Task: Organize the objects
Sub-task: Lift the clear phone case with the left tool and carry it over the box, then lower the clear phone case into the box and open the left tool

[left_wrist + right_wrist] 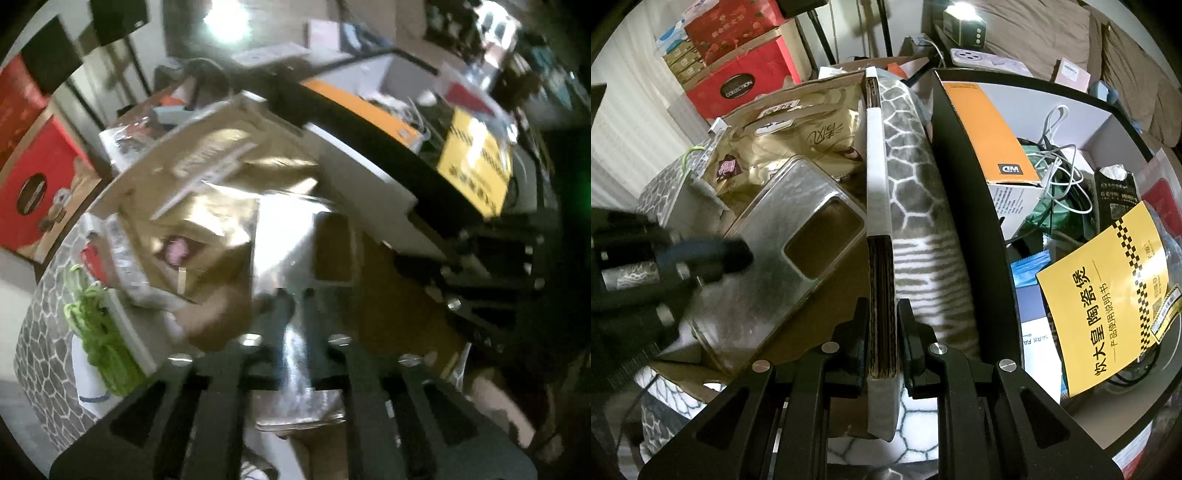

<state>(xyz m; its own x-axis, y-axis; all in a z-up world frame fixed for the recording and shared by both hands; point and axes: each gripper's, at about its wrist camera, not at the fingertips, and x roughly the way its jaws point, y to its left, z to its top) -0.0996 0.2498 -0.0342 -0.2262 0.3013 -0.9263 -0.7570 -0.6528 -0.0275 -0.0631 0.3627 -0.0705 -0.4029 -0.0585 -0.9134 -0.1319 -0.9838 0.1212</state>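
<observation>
My left gripper (295, 295) is shut on a clear plastic phone case (291, 243) with a rectangular camera cutout, held over an open cardboard box (391, 295). The right wrist view shows the same case (783, 243) and the left gripper (713, 258) at the left. My right gripper (882, 314) is shut on the box's upright cardboard wall (881, 206), one finger on each side. A gold tissue pack (798, 140) lies inside the box behind the case; it also shows in the left wrist view (207, 173).
A black-walled box (964, 192) on the right holds an orange WD carton (993, 136), white cables (1060, 162) and a yellow manual (1108, 291). Red gift boxes (738, 74) stand at the back left. A green cord (99, 325) lies on the patterned blanket (916, 184).
</observation>
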